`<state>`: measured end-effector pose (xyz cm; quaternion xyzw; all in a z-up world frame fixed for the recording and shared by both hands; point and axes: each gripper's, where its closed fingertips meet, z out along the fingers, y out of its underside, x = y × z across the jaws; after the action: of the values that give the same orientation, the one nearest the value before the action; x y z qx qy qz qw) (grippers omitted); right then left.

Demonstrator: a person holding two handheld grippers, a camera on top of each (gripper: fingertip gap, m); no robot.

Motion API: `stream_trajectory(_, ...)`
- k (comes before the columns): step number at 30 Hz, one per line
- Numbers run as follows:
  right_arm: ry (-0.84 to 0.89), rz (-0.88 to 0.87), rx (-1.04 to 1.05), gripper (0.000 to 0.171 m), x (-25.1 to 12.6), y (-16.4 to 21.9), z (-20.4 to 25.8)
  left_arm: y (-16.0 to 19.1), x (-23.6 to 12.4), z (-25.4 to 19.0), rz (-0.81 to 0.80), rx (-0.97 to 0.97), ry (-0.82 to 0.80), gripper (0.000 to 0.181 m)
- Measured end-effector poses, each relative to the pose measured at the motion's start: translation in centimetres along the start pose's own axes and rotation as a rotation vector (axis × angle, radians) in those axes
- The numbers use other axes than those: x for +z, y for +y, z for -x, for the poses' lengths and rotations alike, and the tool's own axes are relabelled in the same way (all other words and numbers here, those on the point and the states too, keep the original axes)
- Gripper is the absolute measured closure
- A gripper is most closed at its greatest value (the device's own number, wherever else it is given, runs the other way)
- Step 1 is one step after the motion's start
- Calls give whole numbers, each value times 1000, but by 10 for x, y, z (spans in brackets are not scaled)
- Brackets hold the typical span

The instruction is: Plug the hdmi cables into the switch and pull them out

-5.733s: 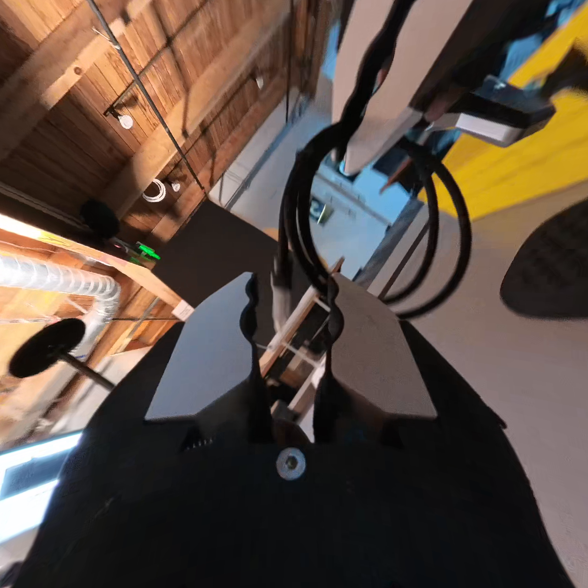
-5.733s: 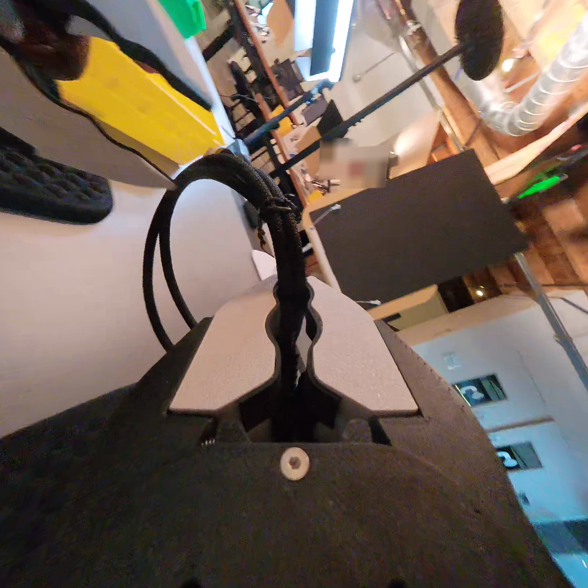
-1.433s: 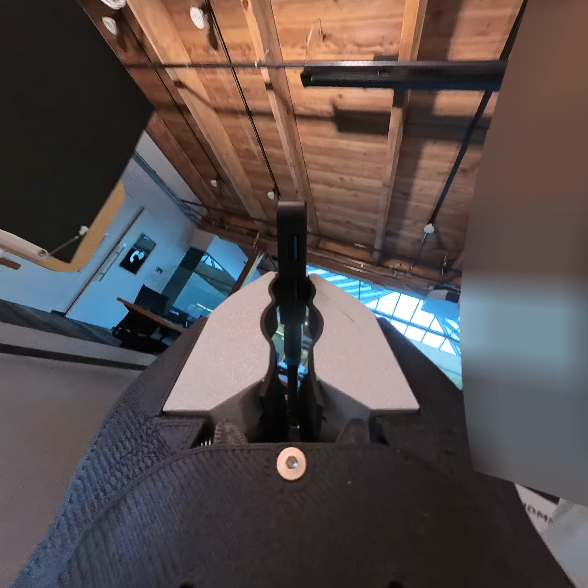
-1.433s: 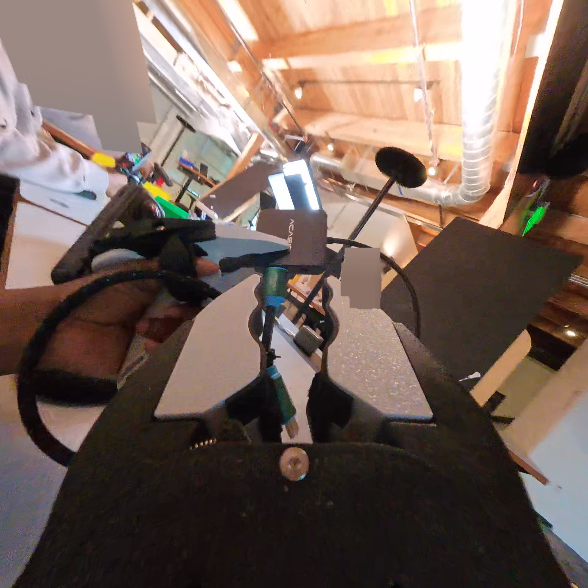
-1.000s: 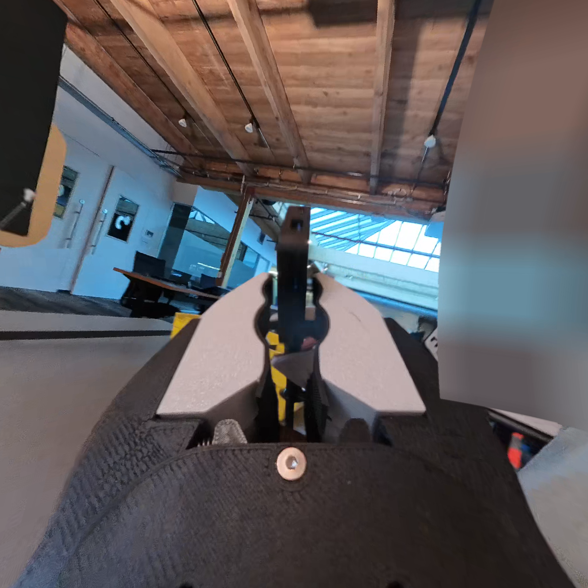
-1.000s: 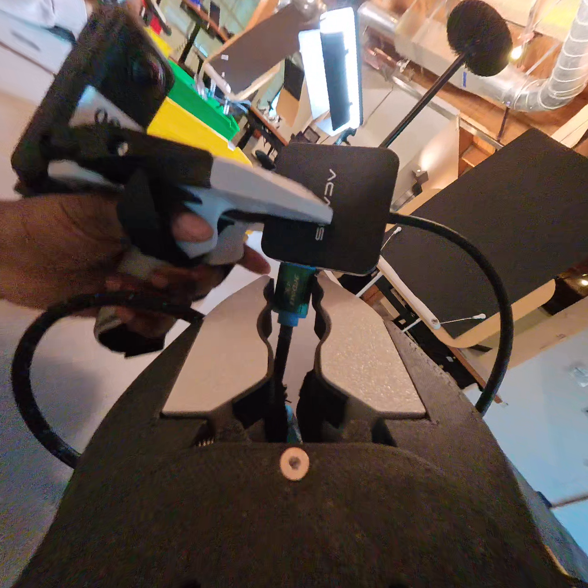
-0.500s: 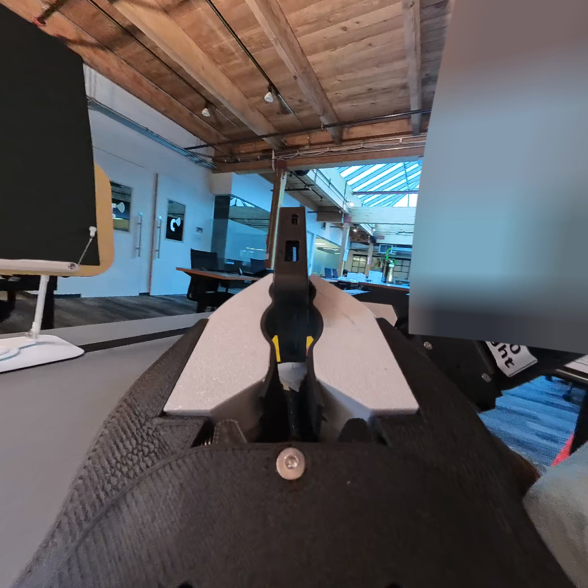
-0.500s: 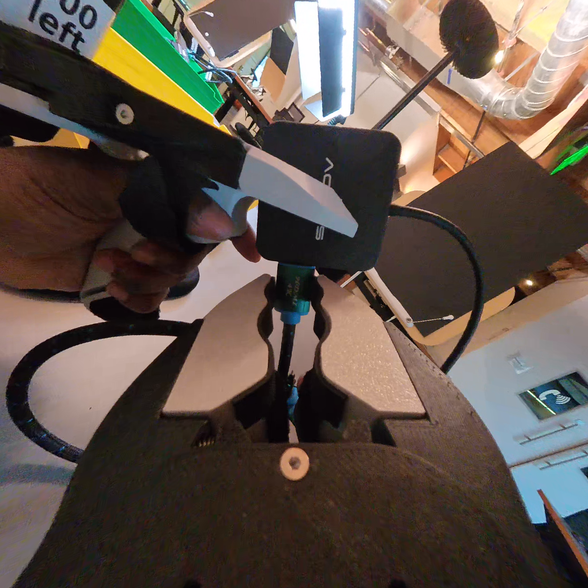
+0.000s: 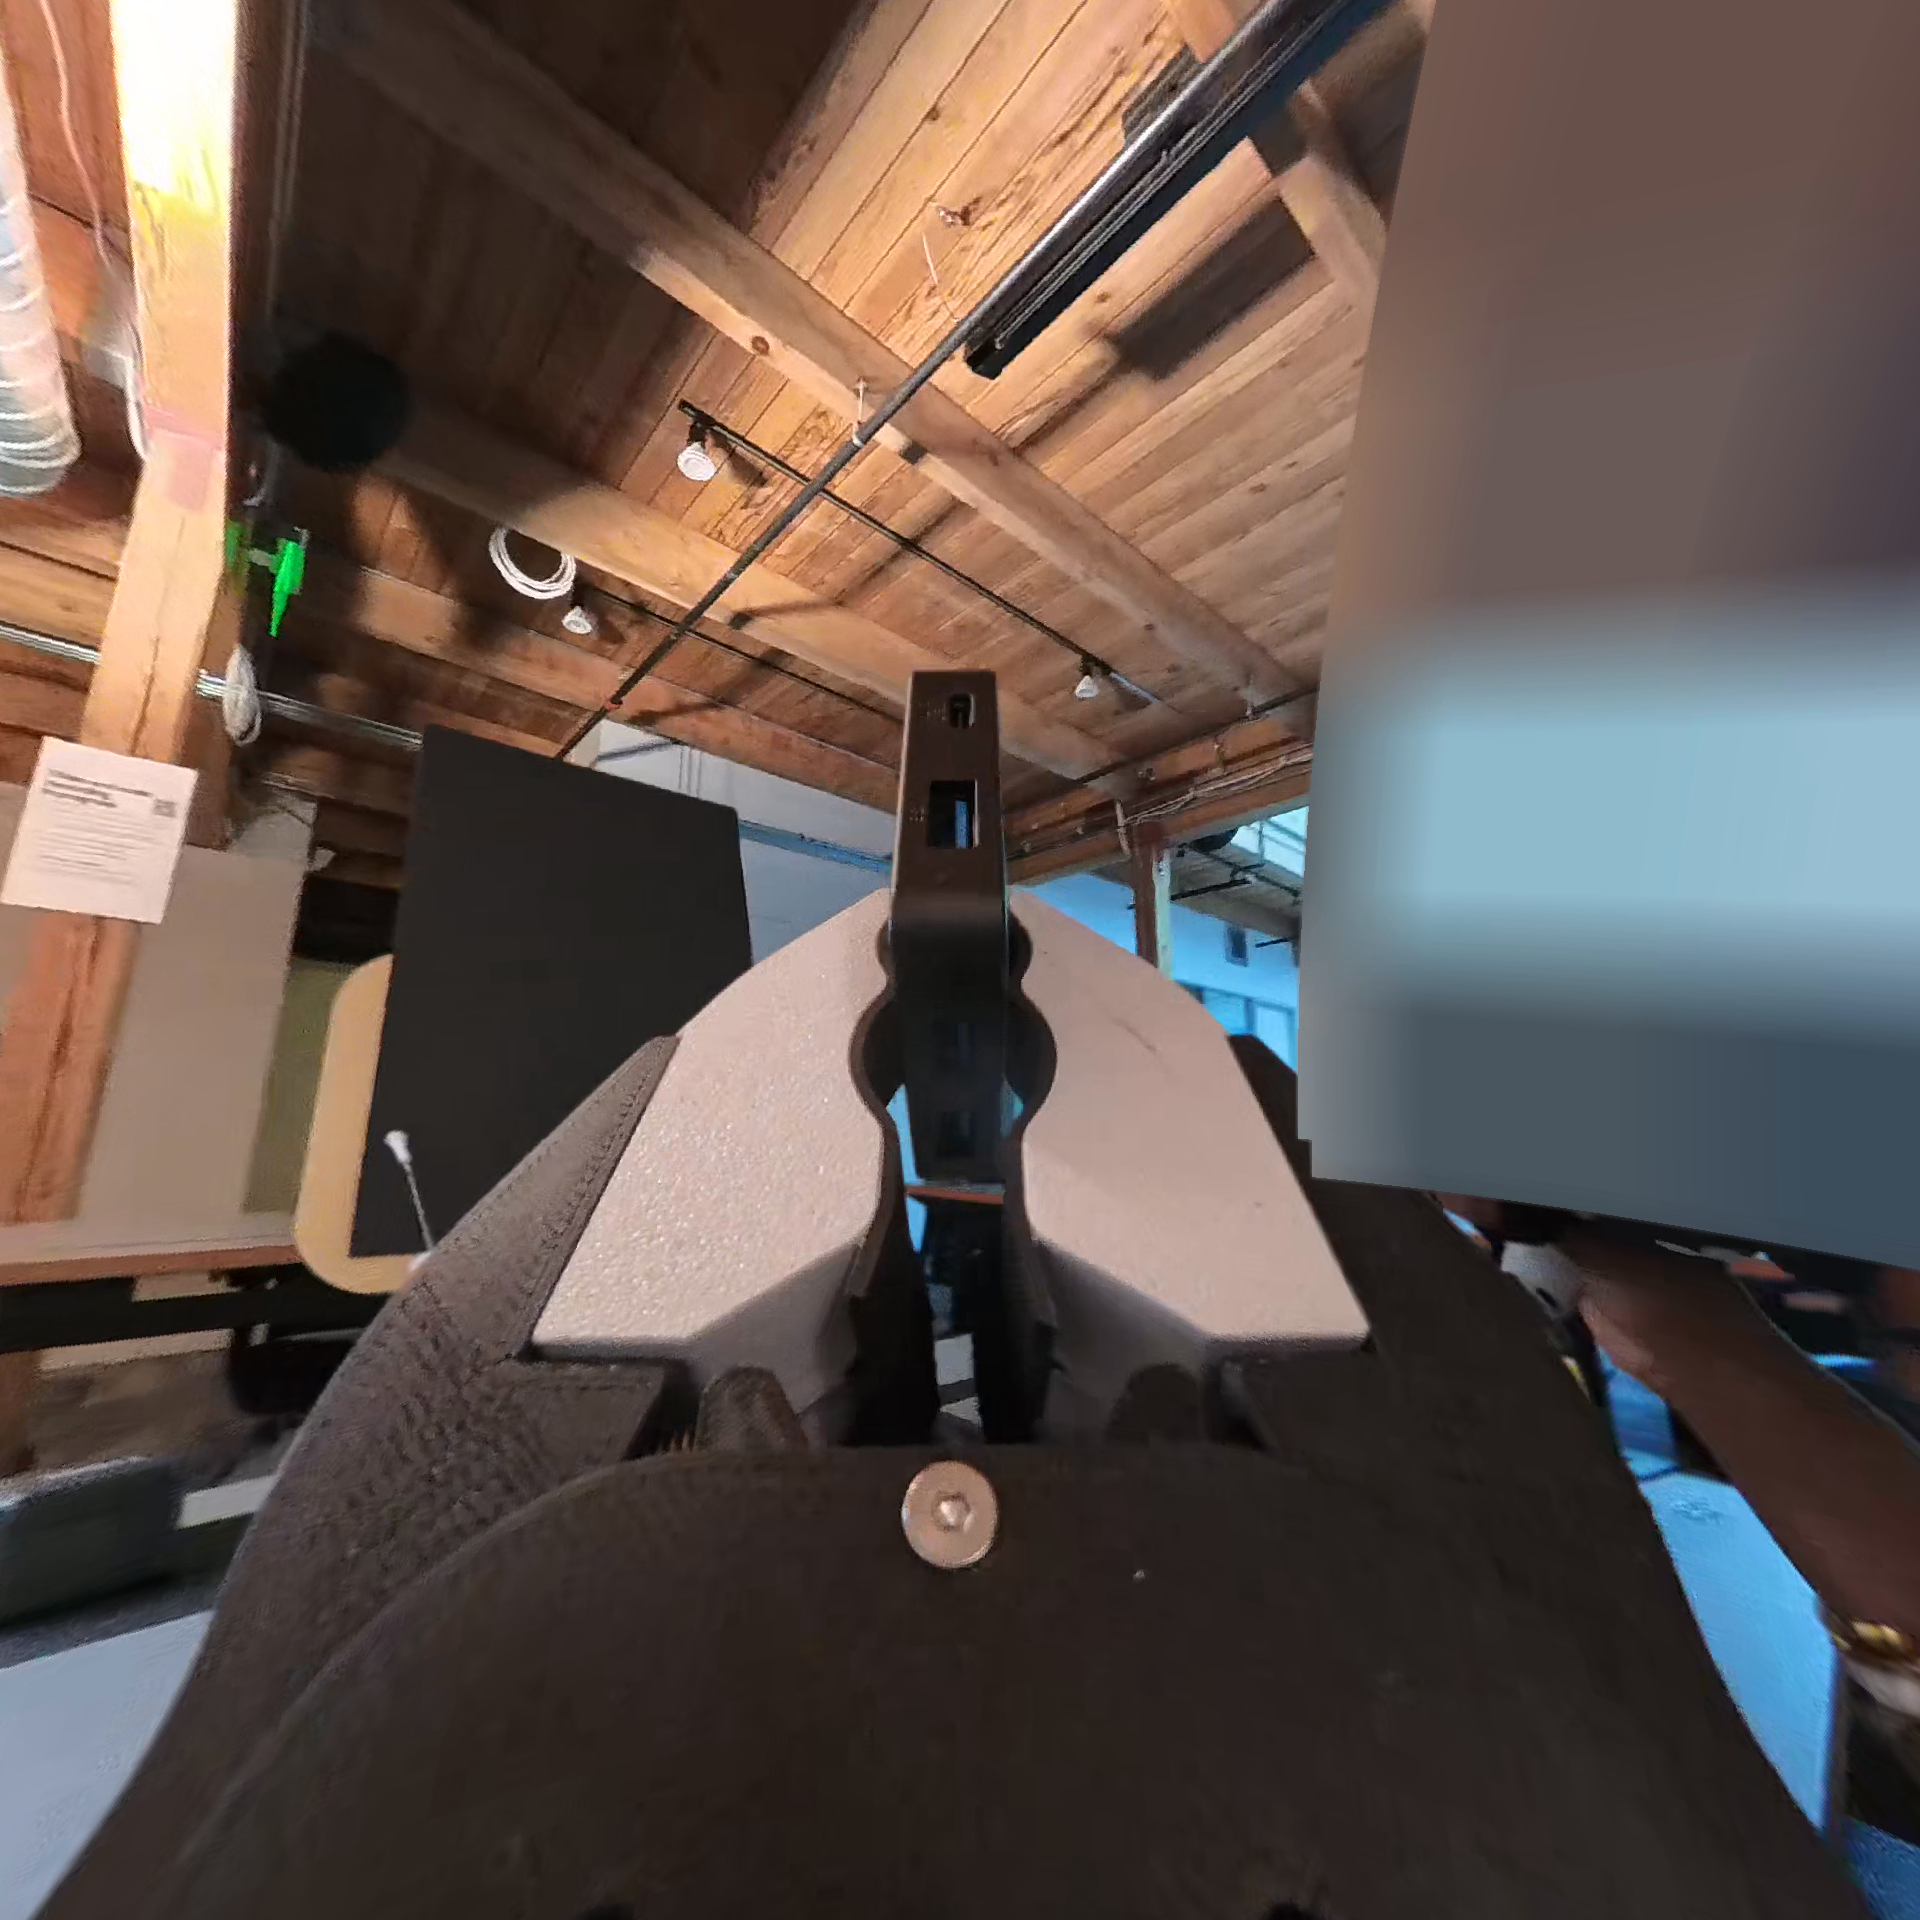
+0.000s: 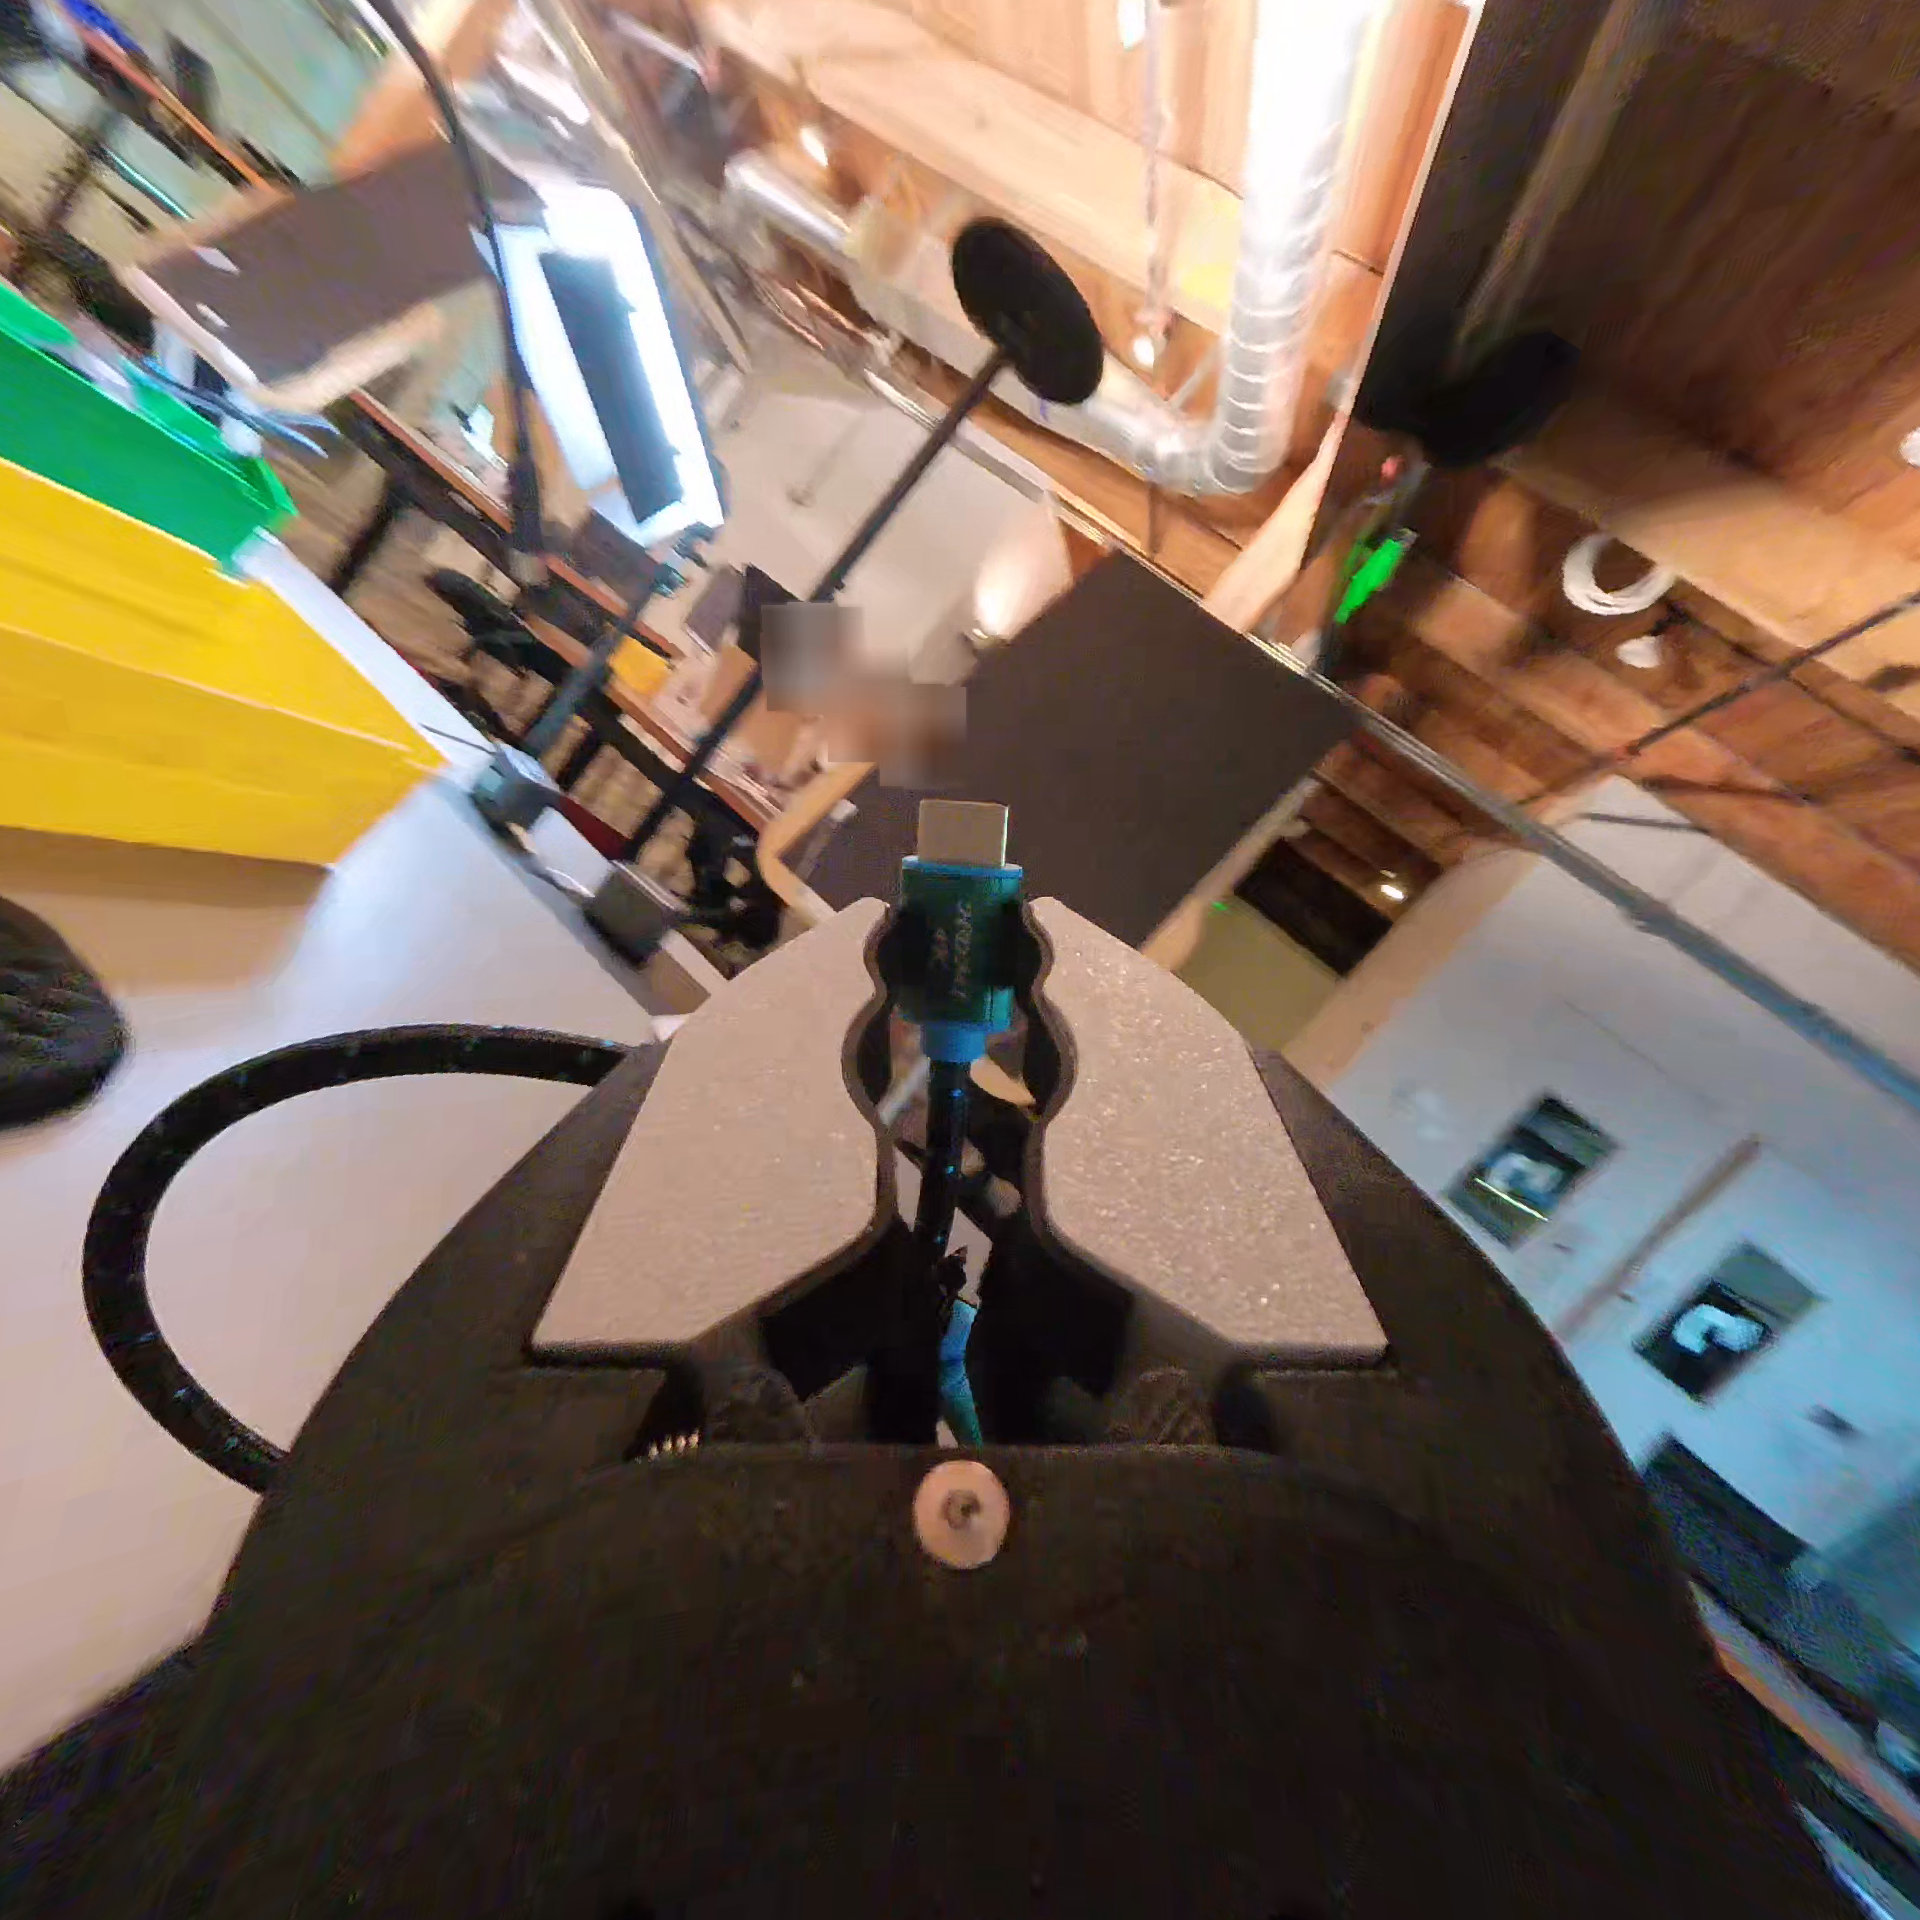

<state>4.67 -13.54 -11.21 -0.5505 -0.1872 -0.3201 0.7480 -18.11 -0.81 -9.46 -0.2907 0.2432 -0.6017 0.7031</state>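
In the left wrist view my left gripper is shut on the black HDMI switch. The switch stands edge-on between the fingers, with empty ports facing the camera. In the right wrist view my right gripper is shut on the teal-green plug of an HDMI cable. The plug's bare metal tip points up and away, free of any port. The black braided cable loops out to the left over the white table. The switch does not show in the right wrist view.
A yellow bin and a green bin stand at the table's left. A black textured pad lies at the left edge. A black panel on a stand is behind. A person's forearm is at the right. There is about 25 centimeters between the tips of the two grippers.
Half a second ago the teal plug sat in the switch held by my left gripper. Now the plug is out and the two grippers have moved apart.
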Motion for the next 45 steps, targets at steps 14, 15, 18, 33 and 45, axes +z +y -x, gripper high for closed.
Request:
stream_trajectory(14,229,673,-356,150,-62,158,-143,28,6,-10,83,54,45,168)
stream_trajectory(15,197,699,-368,150,-63,170,-141,28,6,-10,83,60,43,168)
stream_trajectory(18,159,783,-375,149,-68,204,-139,29,7,-12,89,64,48,168)
stream_trajectory(33,-8,492,106,120,-49,162,-88,71,11,-37,258,27,210,168)
stream_trajectory(45,-871,-372,173,119,-32,-66,99,133,-10,-108,498,213,619,167)
